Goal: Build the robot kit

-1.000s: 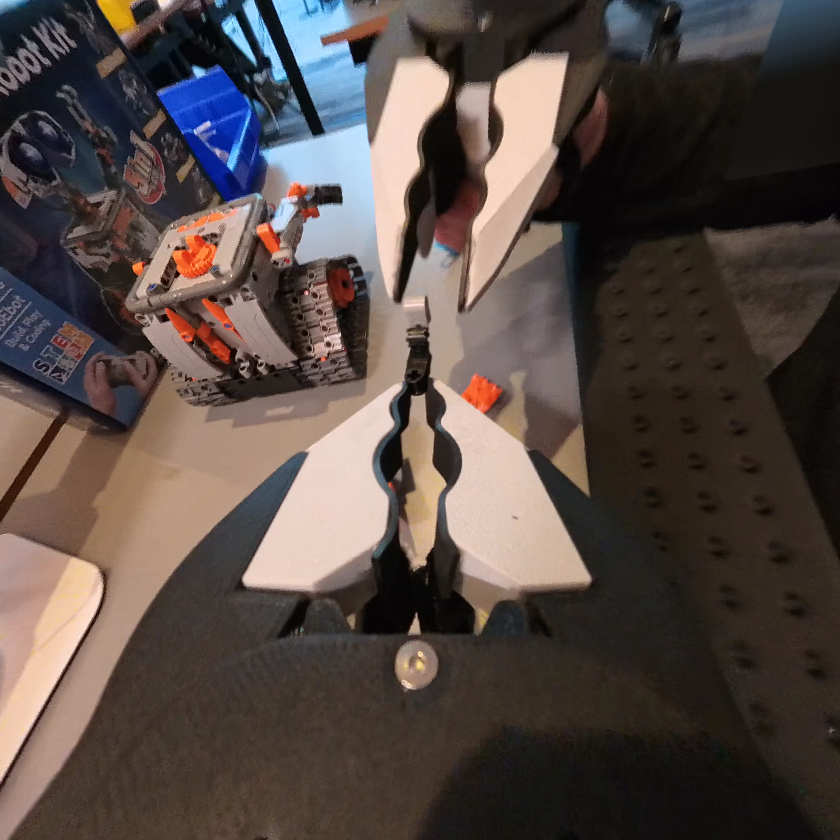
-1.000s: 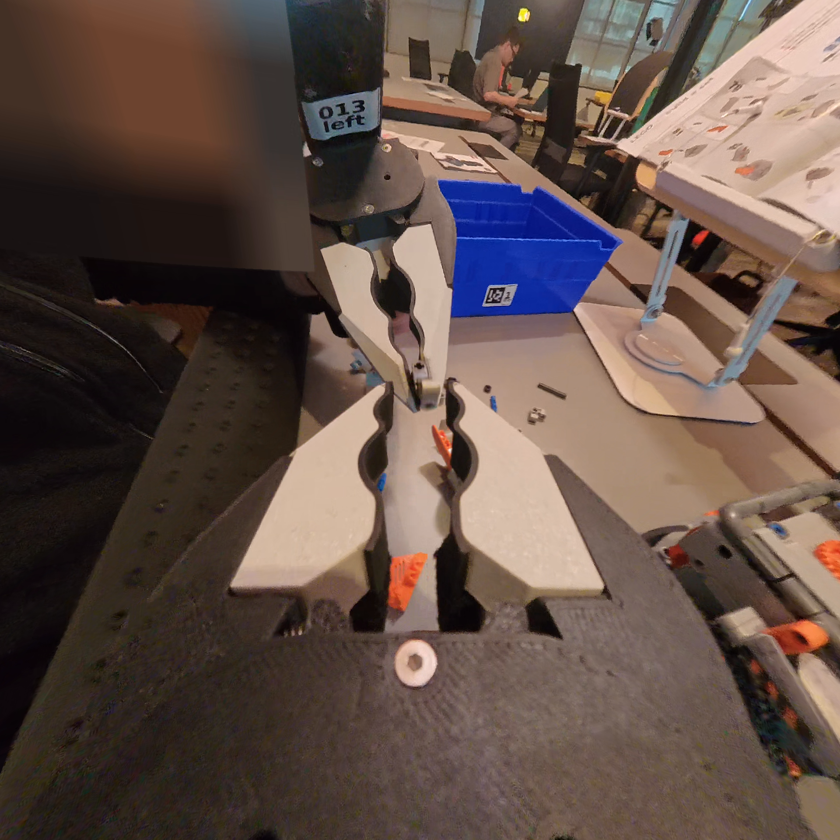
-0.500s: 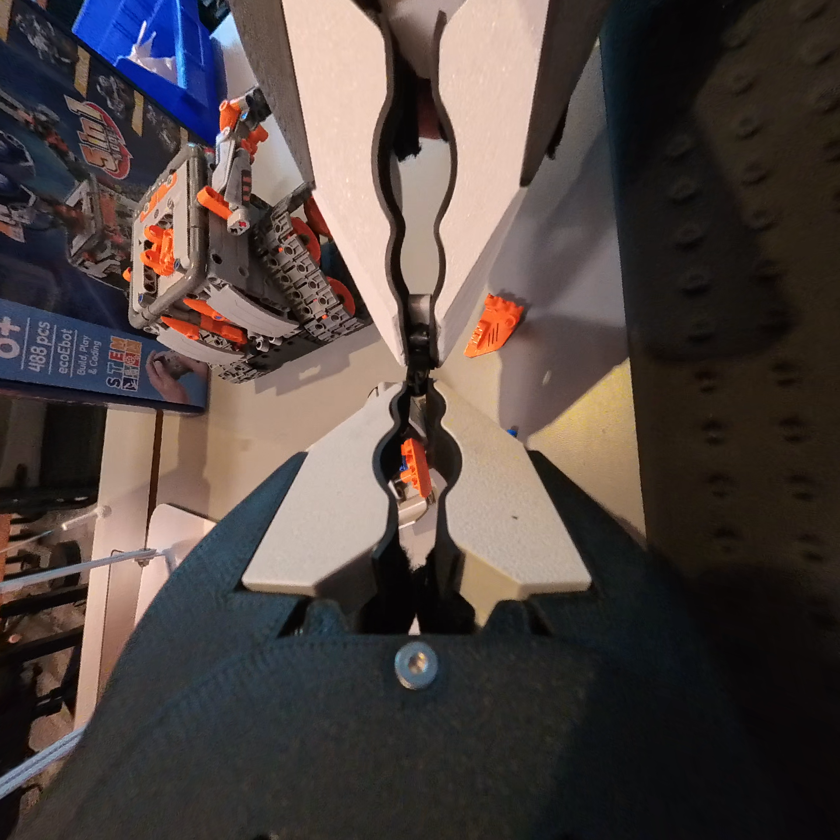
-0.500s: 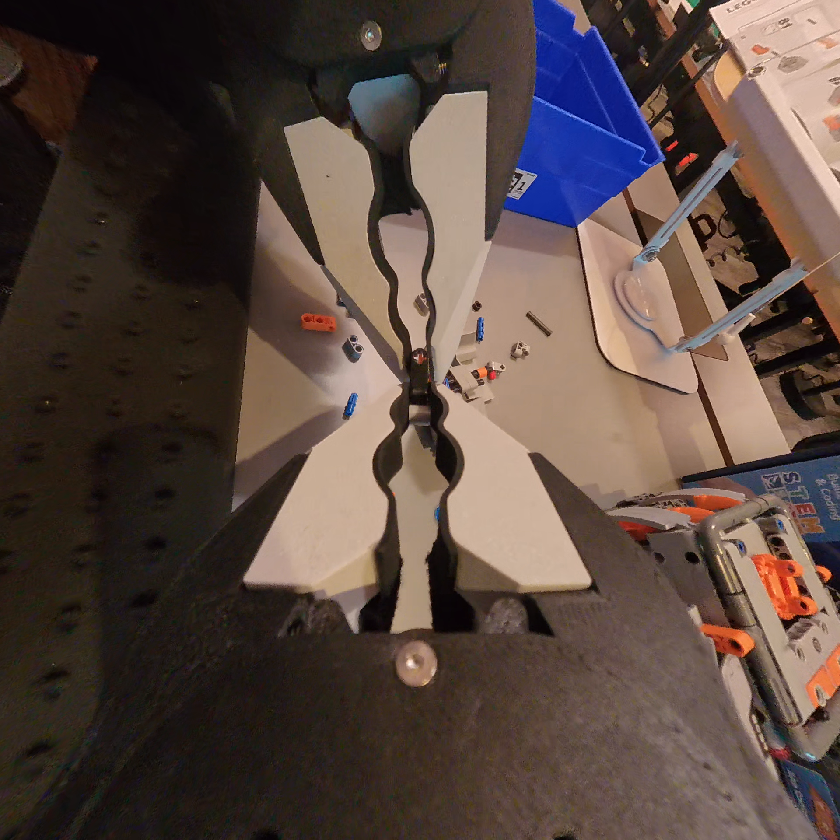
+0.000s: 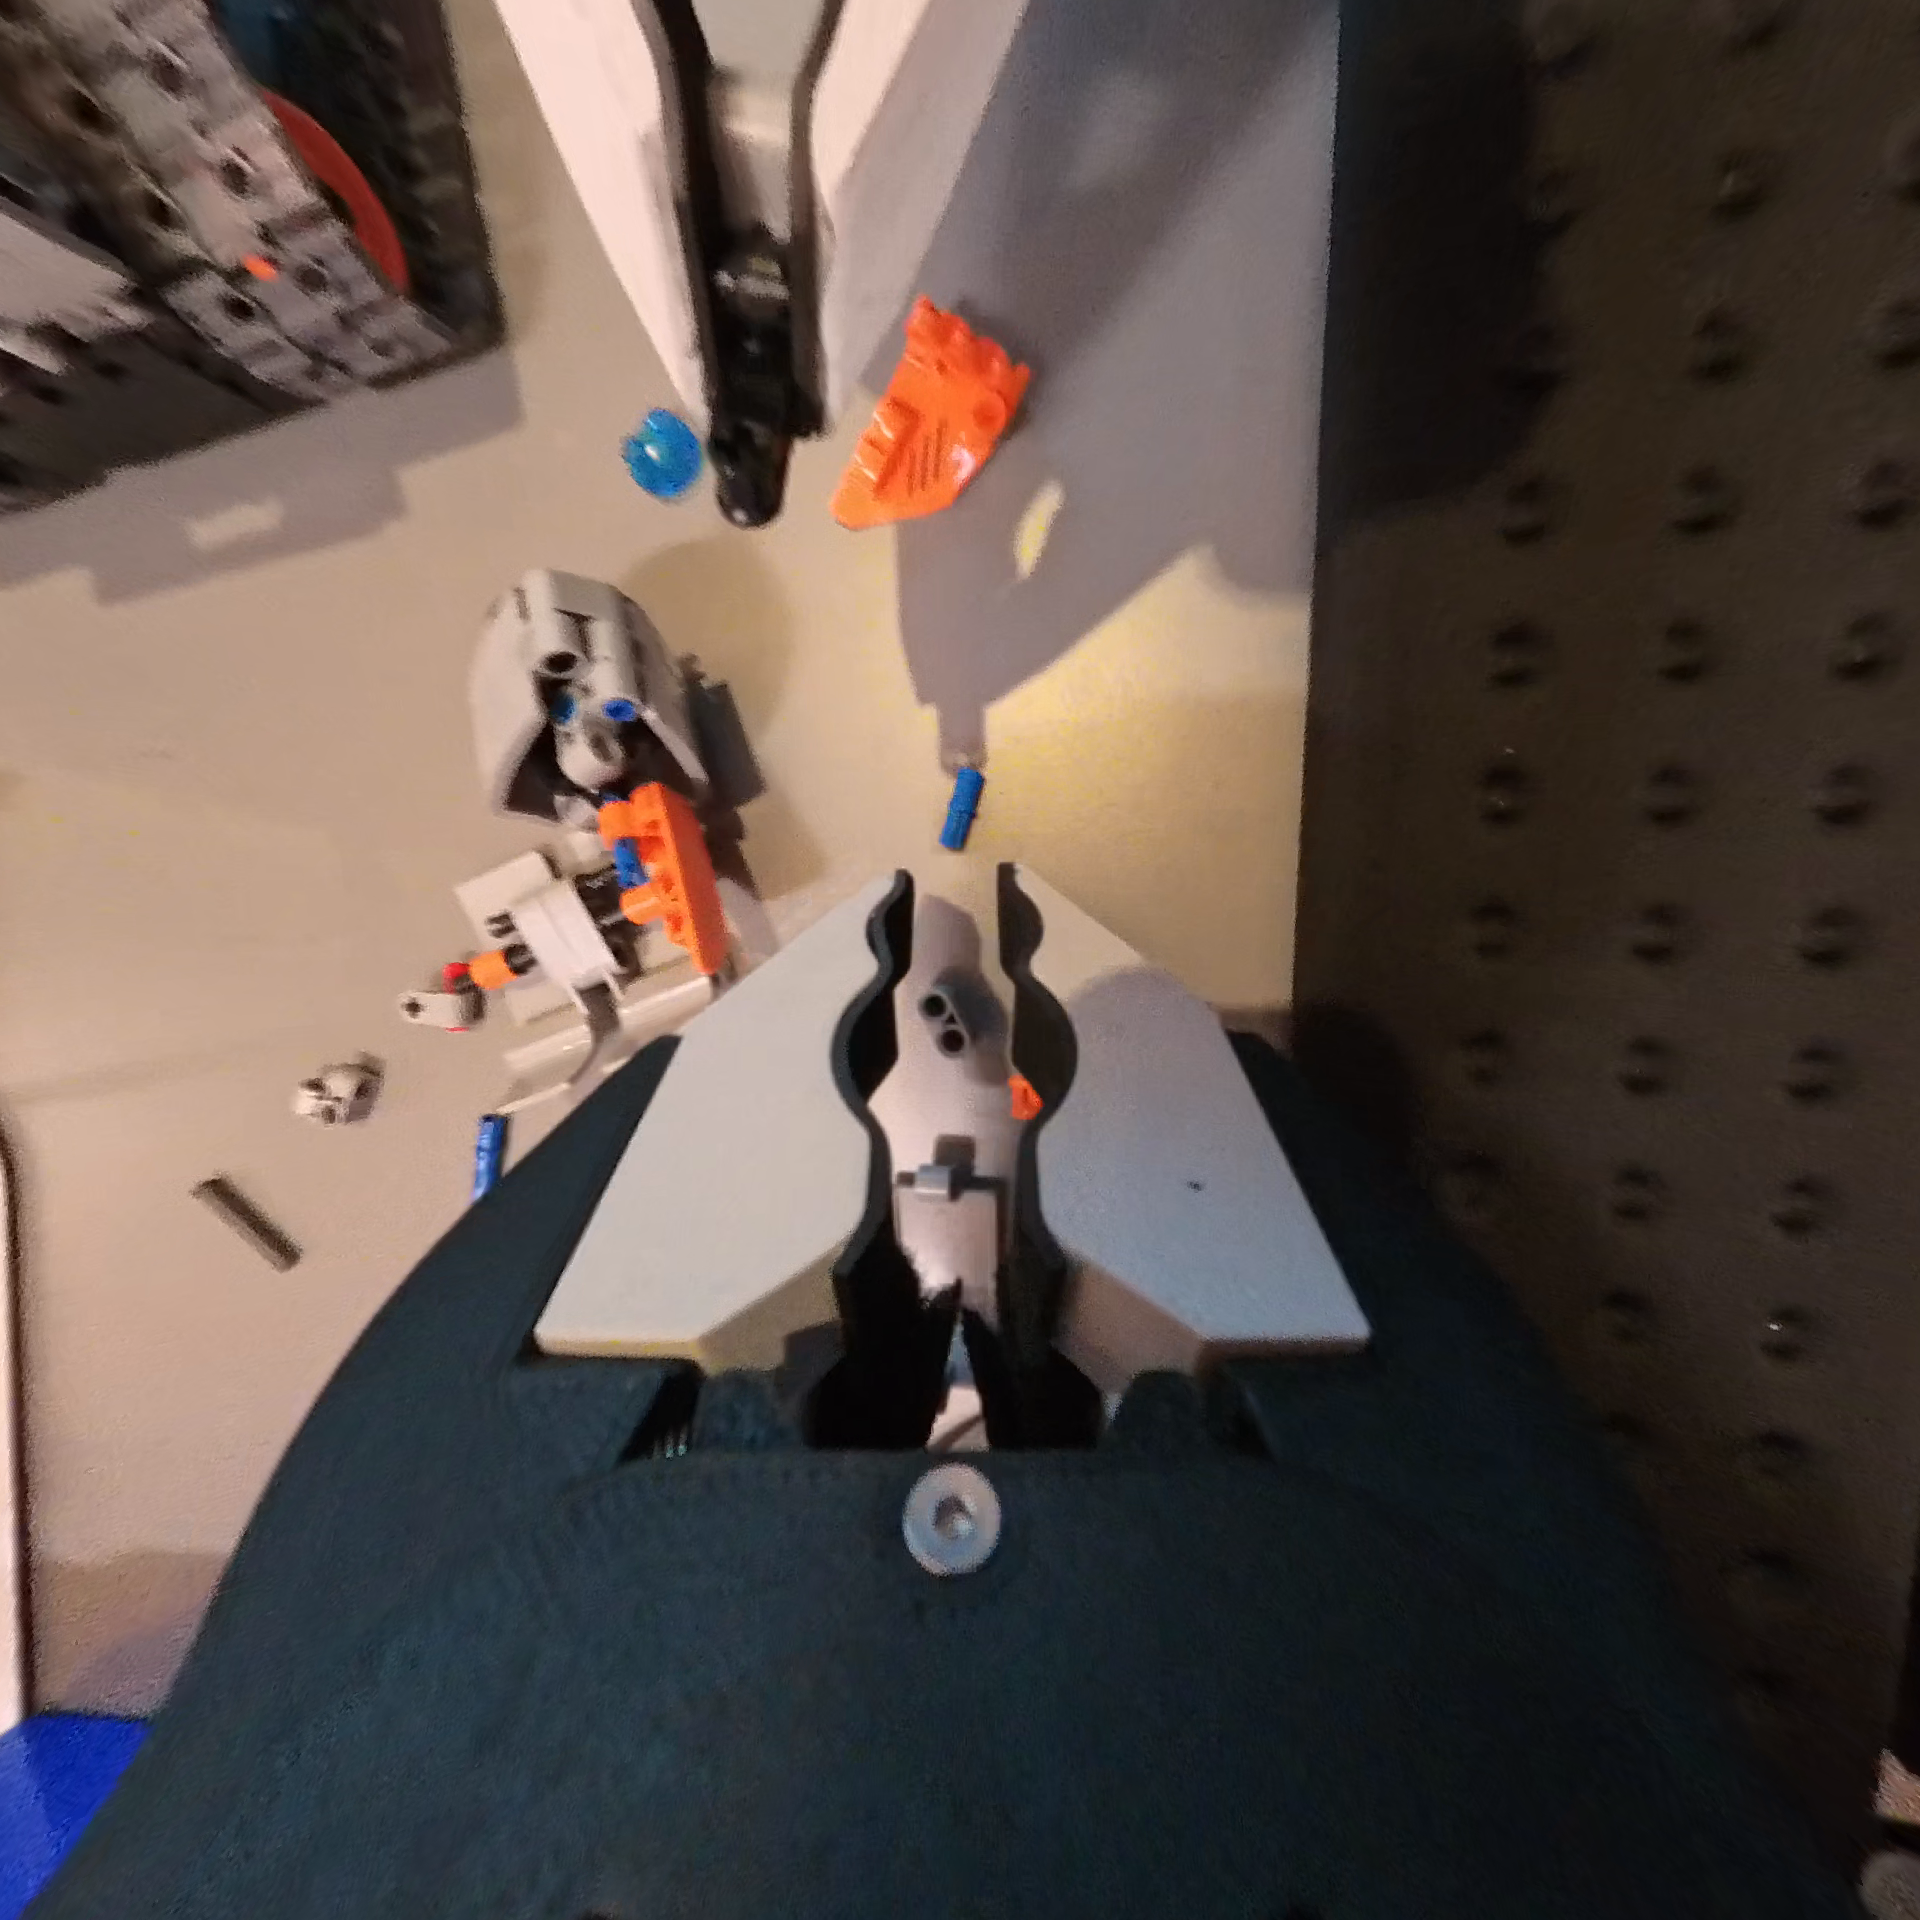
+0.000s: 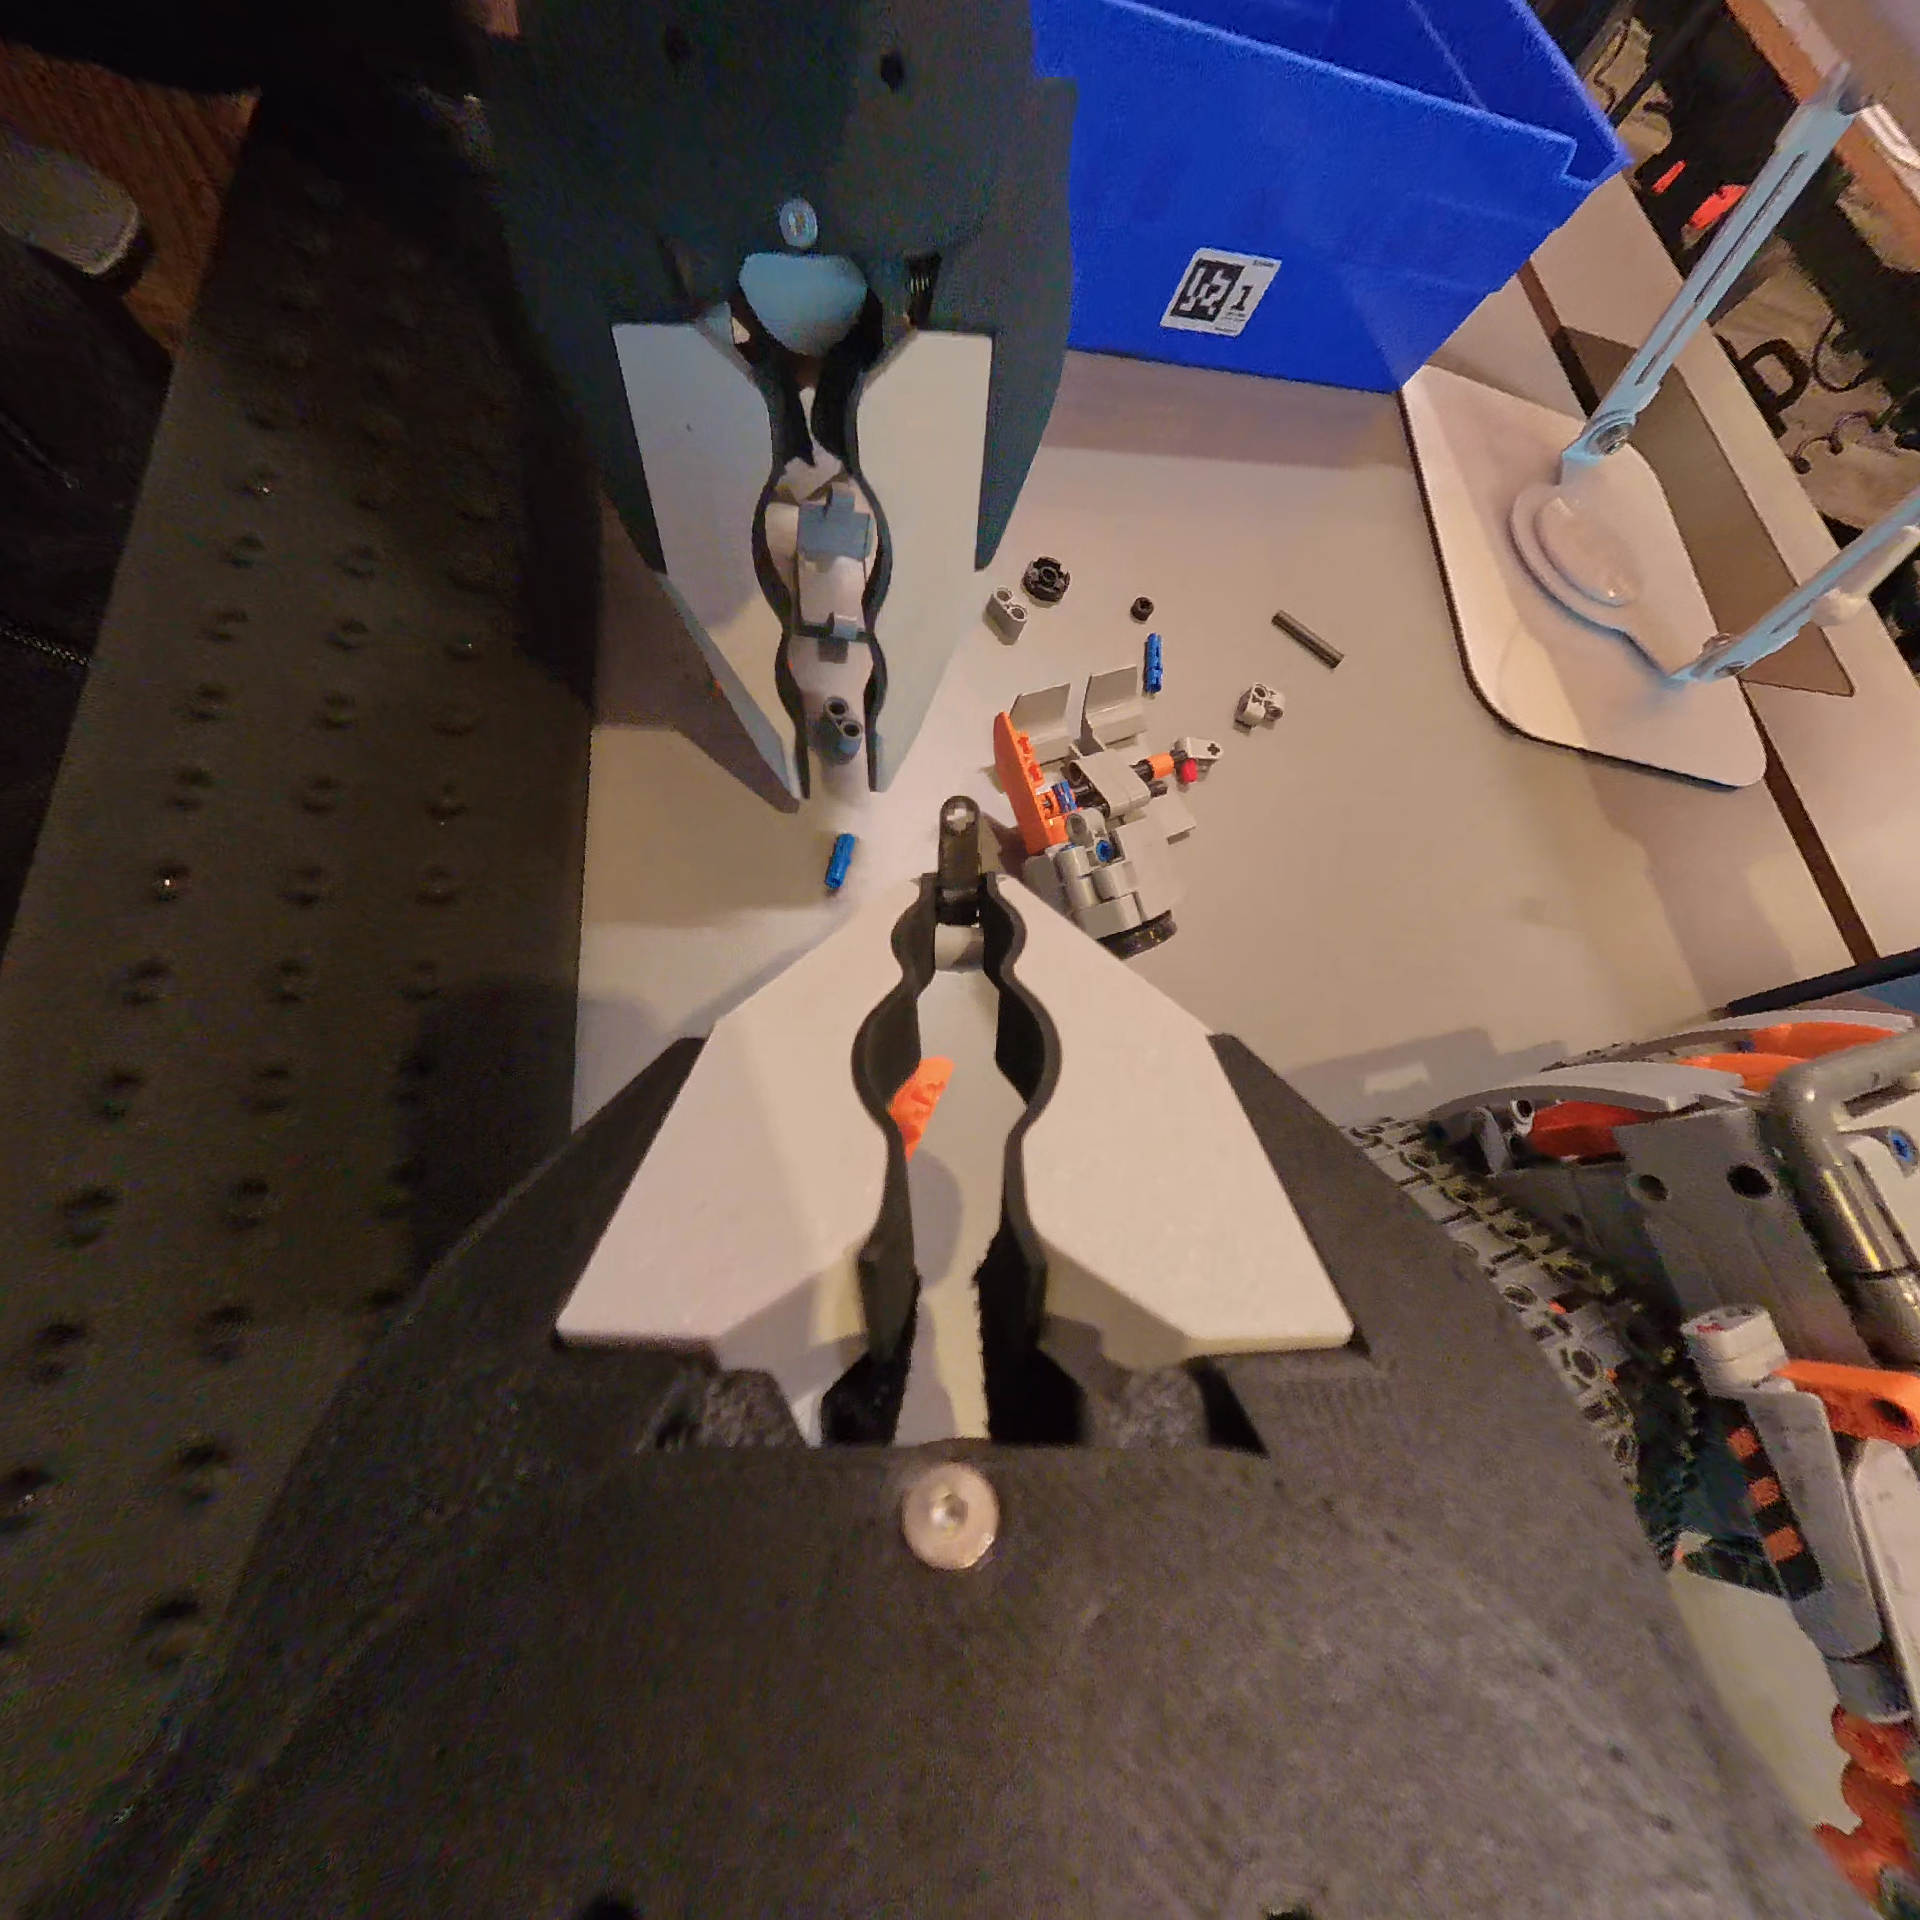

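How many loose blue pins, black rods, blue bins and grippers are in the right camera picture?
Loose blue pins: 2
Black rods: 1
Blue bins: 1
Grippers: 2, the left gripper and the right gripper, which holds a black piece
Total: 6

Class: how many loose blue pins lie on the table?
2: one pin by the left hand-held gripper, one beyond the small grey model. More may be hidden.
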Tool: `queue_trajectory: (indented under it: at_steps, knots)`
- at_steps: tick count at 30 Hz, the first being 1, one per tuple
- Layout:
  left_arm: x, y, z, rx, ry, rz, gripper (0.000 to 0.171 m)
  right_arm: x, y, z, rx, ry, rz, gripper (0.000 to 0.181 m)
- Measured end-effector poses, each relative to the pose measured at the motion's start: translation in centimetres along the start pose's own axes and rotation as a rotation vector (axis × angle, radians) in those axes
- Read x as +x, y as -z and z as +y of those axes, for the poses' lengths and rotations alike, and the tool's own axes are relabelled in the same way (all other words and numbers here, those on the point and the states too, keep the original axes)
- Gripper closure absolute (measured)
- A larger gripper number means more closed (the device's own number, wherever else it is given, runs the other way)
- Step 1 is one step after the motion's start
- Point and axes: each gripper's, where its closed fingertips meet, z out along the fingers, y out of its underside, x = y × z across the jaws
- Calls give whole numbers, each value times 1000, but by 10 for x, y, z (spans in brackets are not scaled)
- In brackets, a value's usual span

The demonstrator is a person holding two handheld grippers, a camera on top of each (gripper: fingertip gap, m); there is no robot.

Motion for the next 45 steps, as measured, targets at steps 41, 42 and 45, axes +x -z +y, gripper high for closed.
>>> queue_trajectory:
  at_steps: [41, 42, 45]
  knots:
    - [-7, -5, -33, 218, 106, -88, 171, -5, 9, 4, 64, -150, -79, 176]
    - [-10, 2, -39, 271, 120, -101, 170, -5, 10, 2, 89, -174, -89, 176]
    - [-17, 27, -54, 443, 152, -131, 170, -3, 16, -11, 186, -250, -132, 176]
